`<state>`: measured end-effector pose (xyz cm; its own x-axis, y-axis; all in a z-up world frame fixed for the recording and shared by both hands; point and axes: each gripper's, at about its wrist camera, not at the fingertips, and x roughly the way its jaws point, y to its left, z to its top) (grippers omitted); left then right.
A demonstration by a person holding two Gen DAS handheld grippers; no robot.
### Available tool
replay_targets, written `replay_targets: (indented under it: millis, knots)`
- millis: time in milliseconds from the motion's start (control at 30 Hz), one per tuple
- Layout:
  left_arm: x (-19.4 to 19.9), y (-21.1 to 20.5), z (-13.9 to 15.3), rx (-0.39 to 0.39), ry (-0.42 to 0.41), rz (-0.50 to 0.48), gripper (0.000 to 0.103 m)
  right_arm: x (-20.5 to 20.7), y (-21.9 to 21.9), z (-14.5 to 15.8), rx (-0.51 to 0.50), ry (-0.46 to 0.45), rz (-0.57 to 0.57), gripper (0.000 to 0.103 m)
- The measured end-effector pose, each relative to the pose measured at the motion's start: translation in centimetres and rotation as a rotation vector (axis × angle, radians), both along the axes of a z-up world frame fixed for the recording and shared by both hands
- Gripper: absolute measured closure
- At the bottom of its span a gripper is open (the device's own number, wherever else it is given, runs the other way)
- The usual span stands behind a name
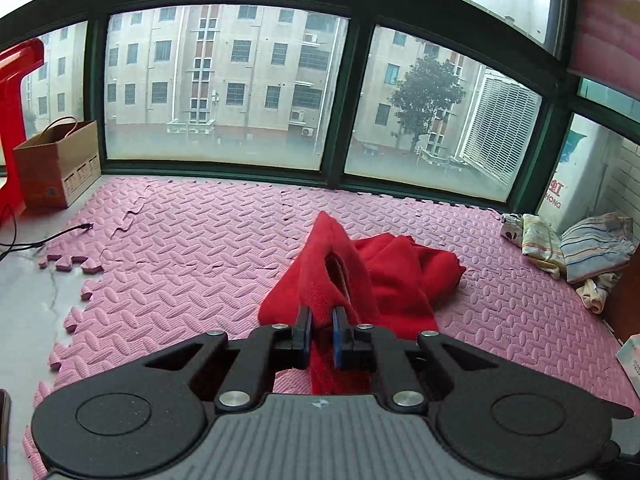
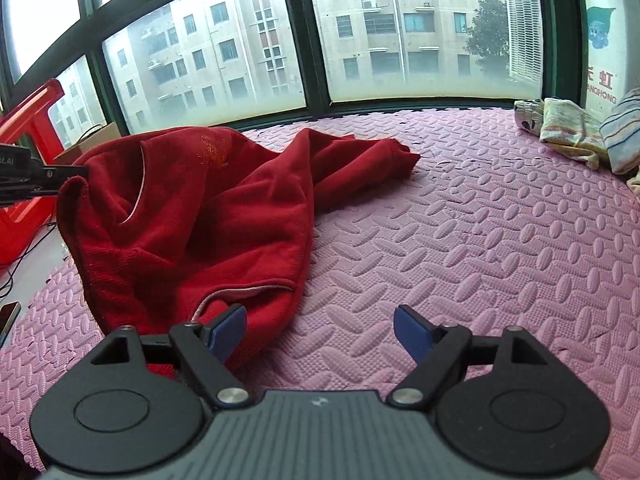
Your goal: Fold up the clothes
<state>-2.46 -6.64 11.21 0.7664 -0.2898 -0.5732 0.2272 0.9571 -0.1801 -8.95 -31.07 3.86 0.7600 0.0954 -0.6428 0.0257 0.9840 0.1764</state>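
Note:
A red garment (image 1: 400, 280) lies crumpled on the pink foam mat (image 1: 192, 264). My left gripper (image 1: 322, 322) is shut on a fold of it, and the cloth rises in a tent from the mat to the blue pads. In the right wrist view the red garment (image 2: 200, 216) is held up at its left corner by the left gripper (image 2: 82, 172), which reaches in from the left edge. My right gripper (image 2: 320, 330) stands open low over the mat (image 2: 480, 248). Its left pad (image 2: 230, 326) overlaps the garment's hem, and only bare mat shows between the pads.
A heap of striped and pale clothes (image 1: 576, 248) (image 2: 576, 132) lies at the far right by the wall. At the left stand a cardboard bag (image 1: 60, 164) and a red plastic stool (image 1: 20, 92), with a cable (image 1: 60, 236) across the floor. A phone (image 2: 8, 318) lies at the left edge.

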Motion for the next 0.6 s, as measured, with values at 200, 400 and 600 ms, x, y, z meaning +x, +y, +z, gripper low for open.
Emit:
replay_targets:
  millis: [200, 400, 600]
  knots:
    - [-1.0, 4.4, -2.7, -0.033, 0.088, 0.100, 0.092, 1.7, 2.2, -0.7, 0.037, 0.047, 0.074, 0.038]
    - [-2.5, 7.1, -4.4, -0.075, 0.156, 0.142, 0.093, 2.2, 3.5, -1.7, 0.067, 0.093, 0.110, 0.055]
    - [-4.4, 8.2, -5.5, -0.103, 0.219, 0.135, 0.093, 1.3, 3.6, -1.5, 0.101, 0.096, 0.110, 0.081]
